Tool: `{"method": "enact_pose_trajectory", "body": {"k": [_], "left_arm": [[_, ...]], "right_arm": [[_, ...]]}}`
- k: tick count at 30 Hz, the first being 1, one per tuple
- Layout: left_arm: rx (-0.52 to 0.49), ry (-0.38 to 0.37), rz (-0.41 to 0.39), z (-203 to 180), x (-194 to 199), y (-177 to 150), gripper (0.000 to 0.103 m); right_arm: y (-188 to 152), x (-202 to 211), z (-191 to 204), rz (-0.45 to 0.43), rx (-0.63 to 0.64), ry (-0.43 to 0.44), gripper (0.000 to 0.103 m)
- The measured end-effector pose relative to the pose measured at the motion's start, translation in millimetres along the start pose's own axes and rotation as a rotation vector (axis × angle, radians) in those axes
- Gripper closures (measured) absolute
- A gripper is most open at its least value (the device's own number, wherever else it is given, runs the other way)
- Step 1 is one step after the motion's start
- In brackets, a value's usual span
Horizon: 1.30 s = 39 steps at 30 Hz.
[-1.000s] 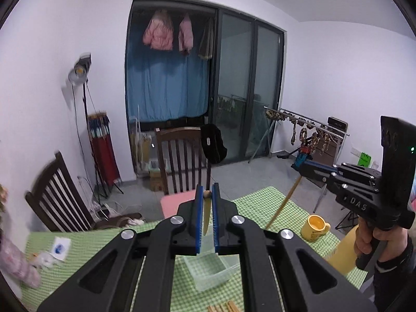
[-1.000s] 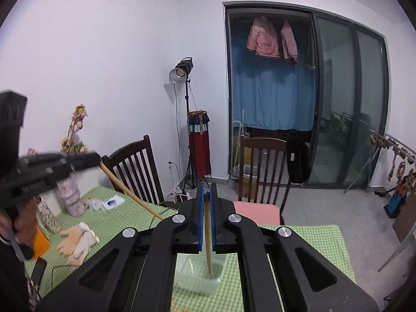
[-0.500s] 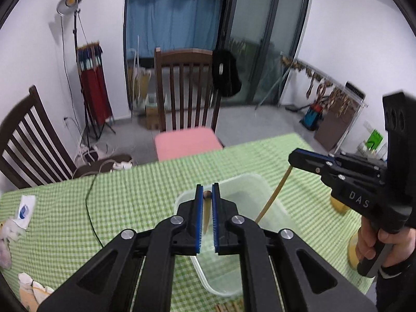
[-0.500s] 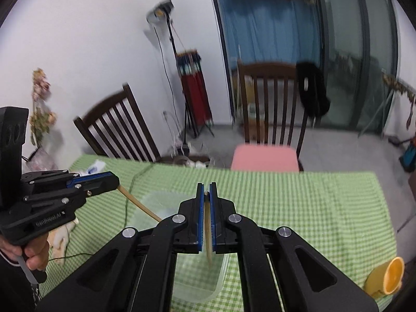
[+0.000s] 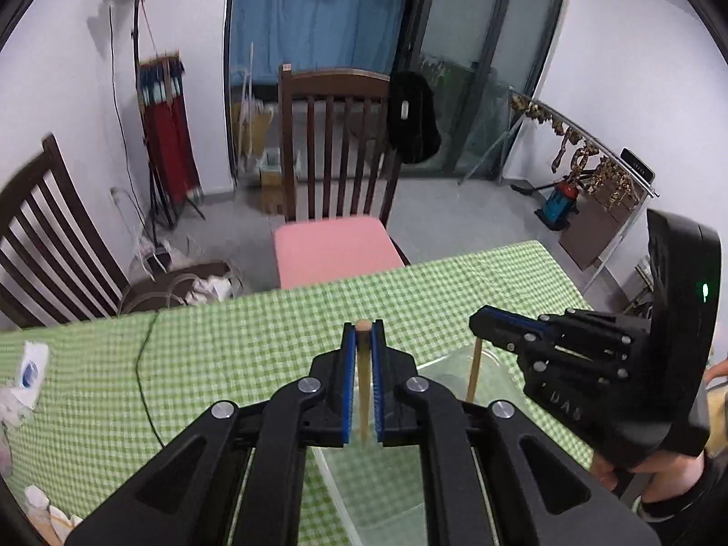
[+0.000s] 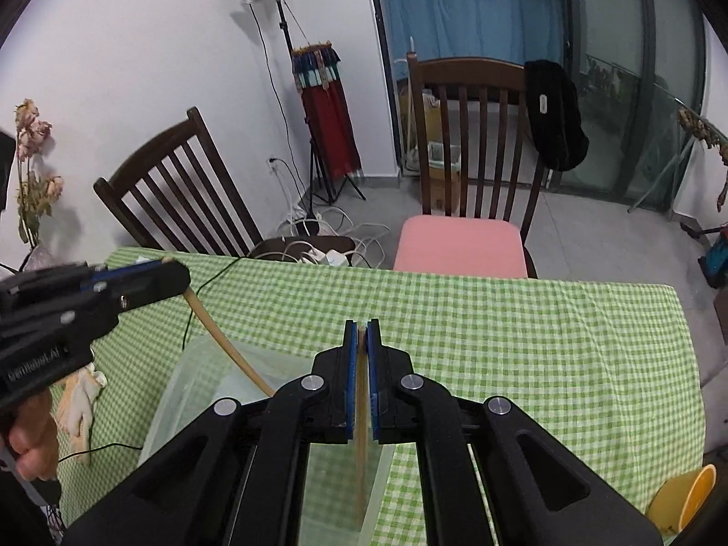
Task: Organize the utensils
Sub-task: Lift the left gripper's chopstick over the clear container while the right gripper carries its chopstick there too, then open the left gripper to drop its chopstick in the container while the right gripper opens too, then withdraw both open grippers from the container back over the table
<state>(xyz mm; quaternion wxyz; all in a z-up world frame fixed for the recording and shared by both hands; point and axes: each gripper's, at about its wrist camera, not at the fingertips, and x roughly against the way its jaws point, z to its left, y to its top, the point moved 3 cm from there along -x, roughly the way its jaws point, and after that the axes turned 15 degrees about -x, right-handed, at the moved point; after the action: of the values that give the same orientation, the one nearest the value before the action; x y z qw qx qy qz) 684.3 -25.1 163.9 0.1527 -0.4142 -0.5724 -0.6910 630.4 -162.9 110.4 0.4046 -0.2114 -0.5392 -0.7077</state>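
Both grippers are held over a table (image 5: 227, 355) draped in a green-and-white checked cloth, each pinching a slim wooden stick between blue-padded black fingers.

The left gripper (image 5: 363, 341) has its fingers drawn in narrow on the left stick (image 5: 363, 391), a pale, rounded rod whose blunt top pokes just above the pads. The lower end drops toward a clear plastic container (image 5: 496, 364), a rectangular tub with rounded corners and a faintly green, glossy wall, sitting toward the near right part of the table.

The right gripper (image 6: 359, 341) is likewise closed tight on the right stick (image 6: 361, 455), which runs straight down into the tub.

The right wrist view shows what the left one cannot: the left stick's long shaft slanting from its gripper down into the tub, a yellow cup (image 6: 682, 500) at the near right corner, and a cloth toy (image 6: 84, 405) near the left edge. The left wrist view alone catches a white packet (image 5: 32, 364) at the far left edge. A wooden chair (image 5: 332, 245) with a pink seat stands against the far edge.
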Motion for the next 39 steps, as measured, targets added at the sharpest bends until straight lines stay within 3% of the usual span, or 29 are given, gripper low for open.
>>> {"method": "enact_pose_trajectory", "body": {"k": [2,3,5,6,13,18,21,25,29,32,36,39], "left_arm": [[0.000,-0.007,0.039,2,-11,2,0.064],[0.001,0.010,0.038,4,-14,2,0.058],[0.019,0.024,0.026,8,-17,1,0.057],[0.029,0.012,0.035,8,-18,0,0.056],[0.018,0.051,0.012,8,21,-2,0.048],[0.016,0.091,-0.045,8,81,-5,0.044],[0.023,0.118,-0.076,5,126,-13,0.039],[0.020,0.145,-0.100,-5,171,-25,0.034],[0.022,0.175,-0.130,-24,223,-48,0.019],[0.043,0.191,-0.149,-36,251,-69,0.012],[0.050,0.202,-0.179,-58,284,-104,0.010],[0.030,0.253,-0.221,-74,304,-124,0.009]], "right_arm": [[2,0,-2,0.011,-0.024,0.007,0.091],[3,3,-2,0.006,-0.027,0.010,0.088],[6,11,-2,-0.026,-0.026,-0.007,0.058],[7,18,-2,-0.044,-0.022,-0.013,0.054],[8,60,-10,-0.088,-0.032,-0.032,0.052],[1,108,-13,-0.126,-0.021,-0.063,0.052],[-6,141,-15,-0.165,-0.024,-0.075,0.042],[-19,179,-12,-0.200,-0.011,-0.103,0.039],[-40,215,-6,-0.250,0.013,-0.137,0.032],[-61,243,-3,-0.332,0.040,-0.214,0.022],[-96,277,-3,-0.438,0.039,-0.335,0.014],[-117,297,-2,-0.471,0.028,-0.320,0.013]]}}
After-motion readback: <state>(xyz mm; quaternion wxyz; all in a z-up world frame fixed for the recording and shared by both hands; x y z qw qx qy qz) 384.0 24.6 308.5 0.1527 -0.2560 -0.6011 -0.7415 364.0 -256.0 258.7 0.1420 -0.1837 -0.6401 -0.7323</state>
